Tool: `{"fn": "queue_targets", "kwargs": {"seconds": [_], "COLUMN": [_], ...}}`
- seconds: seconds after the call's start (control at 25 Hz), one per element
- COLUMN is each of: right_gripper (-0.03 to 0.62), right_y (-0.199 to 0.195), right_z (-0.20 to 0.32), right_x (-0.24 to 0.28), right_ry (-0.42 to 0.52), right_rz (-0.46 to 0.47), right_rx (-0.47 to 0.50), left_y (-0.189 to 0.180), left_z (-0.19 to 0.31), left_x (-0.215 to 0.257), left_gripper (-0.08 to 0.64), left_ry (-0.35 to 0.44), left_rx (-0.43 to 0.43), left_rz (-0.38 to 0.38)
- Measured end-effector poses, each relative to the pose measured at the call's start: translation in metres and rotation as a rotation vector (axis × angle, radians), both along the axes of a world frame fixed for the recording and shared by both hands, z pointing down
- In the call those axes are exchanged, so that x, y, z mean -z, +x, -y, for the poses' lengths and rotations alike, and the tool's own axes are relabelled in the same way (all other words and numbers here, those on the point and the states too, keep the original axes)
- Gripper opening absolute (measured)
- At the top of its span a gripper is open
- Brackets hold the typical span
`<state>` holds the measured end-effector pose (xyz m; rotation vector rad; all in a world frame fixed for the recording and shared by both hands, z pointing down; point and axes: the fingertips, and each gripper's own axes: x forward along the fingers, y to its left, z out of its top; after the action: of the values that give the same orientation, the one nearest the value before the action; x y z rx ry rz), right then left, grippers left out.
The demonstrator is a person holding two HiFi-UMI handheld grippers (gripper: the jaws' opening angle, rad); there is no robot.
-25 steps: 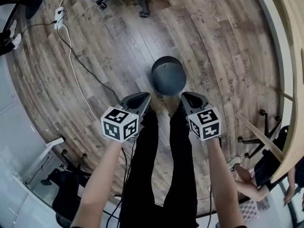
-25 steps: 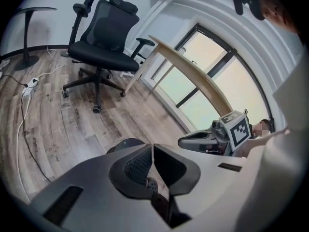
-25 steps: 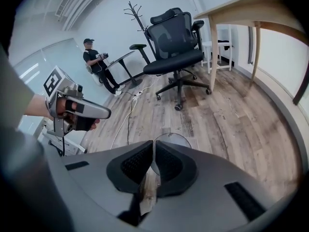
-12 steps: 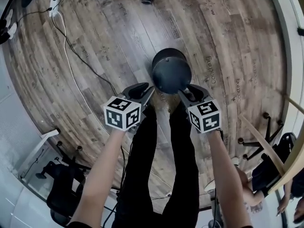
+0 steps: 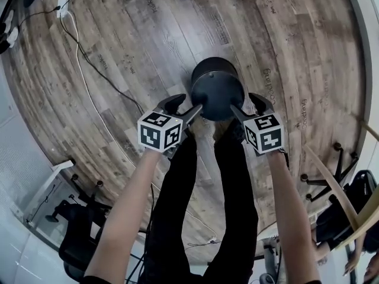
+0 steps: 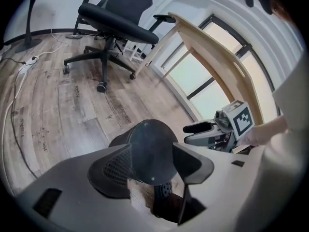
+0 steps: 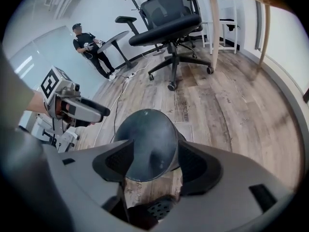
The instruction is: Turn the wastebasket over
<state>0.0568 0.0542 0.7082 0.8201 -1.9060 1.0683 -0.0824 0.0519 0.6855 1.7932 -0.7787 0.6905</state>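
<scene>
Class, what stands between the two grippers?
The dark wastebasket, base up, as the head view shows. The left gripper and right gripper have just been opening their jaws; neither grips anything.

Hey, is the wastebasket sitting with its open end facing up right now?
No, the wastebasket has its closed round base on top, and no opening shows.

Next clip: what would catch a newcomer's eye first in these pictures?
A dark wastebasket stands closed end up on the wood floor, at the centre of the head view. The left gripper and right gripper flank it. Their jaws have just been opening, with it showing in each gap, ungripped. A black office chair stands behind.
</scene>
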Motion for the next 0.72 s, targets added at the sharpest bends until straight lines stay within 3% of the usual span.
{"fn": "queue_targets", "kwargs": {"seconds": [0.28, 0.72], "right_gripper": [0.301, 0.322], "right_y": [-0.001, 0.002], "right_z": [-0.006, 0.0], "right_x": [-0.031, -0.06], "right_ry": [-0.077, -0.128], "right_rz": [0.021, 0.025], "right_rx": [0.065, 0.009], "left_y": [0.002, 0.011], "left_z": [-0.01, -0.009], "left_x": [-0.039, -0.073], "left_gripper": [0.361, 0.365], "left_ry": [-0.07, -0.124], "left_rx": [-0.018, 0.014], "left_rz": [0.012, -0.004]}}
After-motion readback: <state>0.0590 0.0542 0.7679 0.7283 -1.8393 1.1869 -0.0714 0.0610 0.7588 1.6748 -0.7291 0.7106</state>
